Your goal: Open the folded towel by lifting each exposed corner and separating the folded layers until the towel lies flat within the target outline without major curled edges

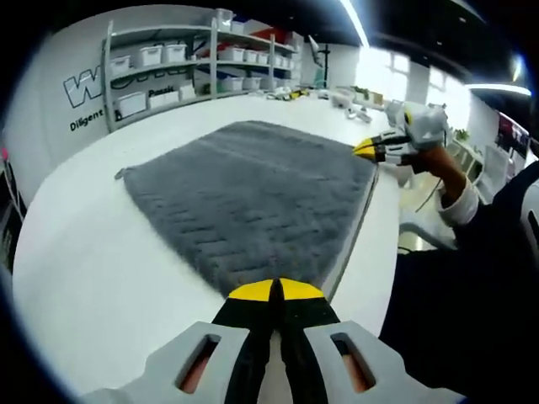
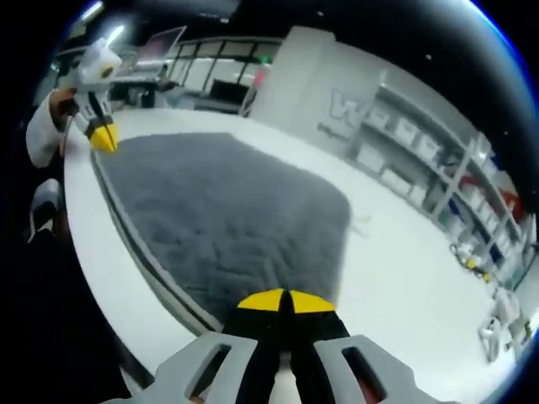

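Observation:
A grey towel (image 1: 253,189) lies spread on the white table (image 1: 93,269), and its near edge shows stacked layers. My left gripper (image 1: 275,290) is at the towel's near corner, its yellow tips pressed together on the cloth. The right gripper (image 1: 370,149), held by a hand, pinches the other corner of that same edge. In the right gripper view the towel (image 2: 227,210) stretches away from my right gripper (image 2: 283,300), which is shut on its corner. The left gripper (image 2: 103,139) holds the far corner at upper left.
Shelves with white bins (image 1: 160,76) stand behind the table, seen too as shelves (image 2: 421,160). Small items (image 1: 337,97) sit on the far end of the table. The person's dark sleeve (image 1: 480,278) is along the table's edge.

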Available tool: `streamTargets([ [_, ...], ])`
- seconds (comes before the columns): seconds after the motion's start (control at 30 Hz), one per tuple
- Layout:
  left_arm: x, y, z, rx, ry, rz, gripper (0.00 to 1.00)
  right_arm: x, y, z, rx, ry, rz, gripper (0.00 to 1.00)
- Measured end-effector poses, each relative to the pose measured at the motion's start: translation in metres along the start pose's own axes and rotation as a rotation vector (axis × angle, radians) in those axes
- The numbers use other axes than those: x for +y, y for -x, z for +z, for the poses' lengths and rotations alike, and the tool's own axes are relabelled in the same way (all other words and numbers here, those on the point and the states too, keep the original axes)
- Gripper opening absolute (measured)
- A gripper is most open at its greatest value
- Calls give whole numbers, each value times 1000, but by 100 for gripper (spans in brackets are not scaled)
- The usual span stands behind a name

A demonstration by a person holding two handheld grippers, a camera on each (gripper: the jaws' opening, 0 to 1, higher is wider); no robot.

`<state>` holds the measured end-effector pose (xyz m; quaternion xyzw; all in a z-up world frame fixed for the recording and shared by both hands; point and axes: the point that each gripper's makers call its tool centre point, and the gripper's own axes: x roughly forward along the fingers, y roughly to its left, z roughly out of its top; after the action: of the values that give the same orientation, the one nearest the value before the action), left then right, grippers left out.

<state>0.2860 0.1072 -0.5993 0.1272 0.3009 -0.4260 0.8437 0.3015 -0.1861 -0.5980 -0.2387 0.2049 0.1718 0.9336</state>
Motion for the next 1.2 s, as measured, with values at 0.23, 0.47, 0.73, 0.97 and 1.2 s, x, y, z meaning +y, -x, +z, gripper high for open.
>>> streamTargets([
  [0.23,-1,1,-1,10,11,-2,0,1,0,1,-7,20,31,0],
  [0.47,0,1,0,-3,65,-34,0,-6,4,8,-41,-23,32,0],
  [0.73,-12,-1,7,-35,-9,-79,0,-13,9,10,-86,-59,37,5],
  [0.97,-10,2,13,-73,-44,-76,3,-22,12,1,-75,-131,29,13],
  [1.2,-8,2,12,-72,-61,-65,7,-22,12,-1,-80,-215,51,17],
])
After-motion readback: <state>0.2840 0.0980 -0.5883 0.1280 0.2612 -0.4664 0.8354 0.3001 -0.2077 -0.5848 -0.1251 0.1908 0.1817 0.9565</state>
